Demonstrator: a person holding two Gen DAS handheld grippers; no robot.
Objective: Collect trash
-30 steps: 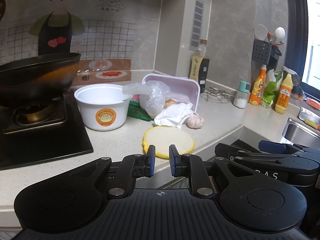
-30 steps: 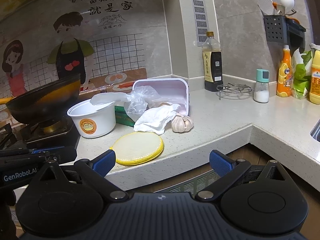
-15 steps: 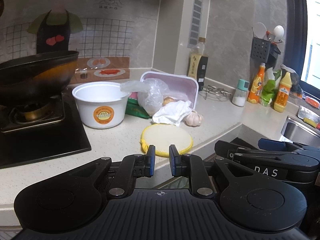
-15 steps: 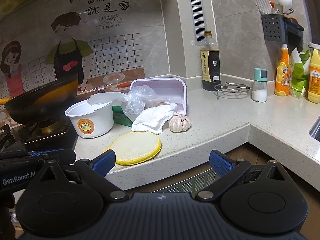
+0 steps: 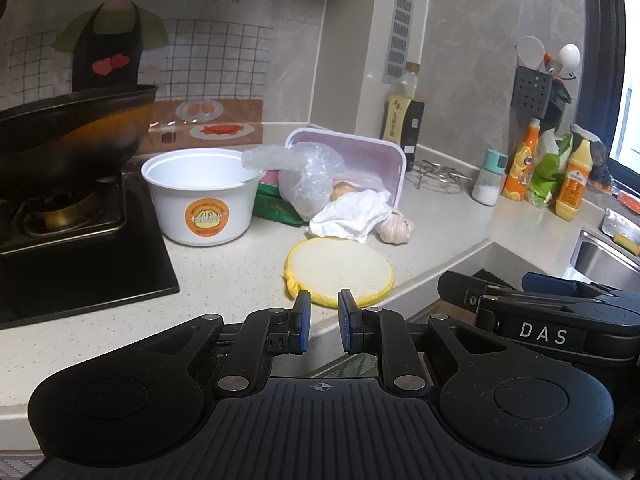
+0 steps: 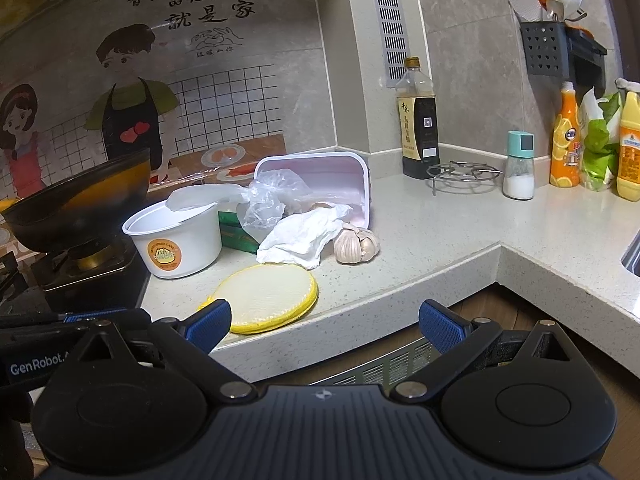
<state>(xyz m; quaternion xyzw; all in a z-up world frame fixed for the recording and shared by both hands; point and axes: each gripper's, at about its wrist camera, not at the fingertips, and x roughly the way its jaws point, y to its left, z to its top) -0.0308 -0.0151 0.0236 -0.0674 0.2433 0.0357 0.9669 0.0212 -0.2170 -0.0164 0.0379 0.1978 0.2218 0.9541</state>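
A: Left gripper (image 5: 323, 322), wrist view: how do my jaws stand?

B: Nearly together, a narrow gap between the blue pads, nothing in it. The gripper hangs in front of the surface (image 5: 224, 276) edge, just short of the yellow round pad (image 5: 340, 266).

A: And my right gripper (image 6: 324, 326)?

B: Jaws spread wide, empty, held off the front edge of the surface; the same pad lies just beyond its left fingertip (image 6: 210, 320).

A: Position of the trash, from nearest to farthest?

B: Behind the pad, a crumpled white tissue (image 6: 300, 236) lies beside a garlic bulb (image 6: 355, 243). The tissue leans against a clear plastic bag (image 6: 268, 200), which spills from a pink tray (image 6: 320, 168) tipped on its side. A green packet (image 6: 236, 232) sits between the bag and a white paper bowl (image 6: 176, 240); a crumpled clear film (image 6: 200, 199) rests on the bowl's rim.

A: Surroundings?

B: Left, a dark wok (image 5: 68, 128) on the stove (image 5: 80, 256). Right, a soy sauce bottle (image 6: 418, 128), wire trivet (image 6: 464, 172), salt shaker (image 6: 519, 166) and orange bottle (image 6: 566, 136).
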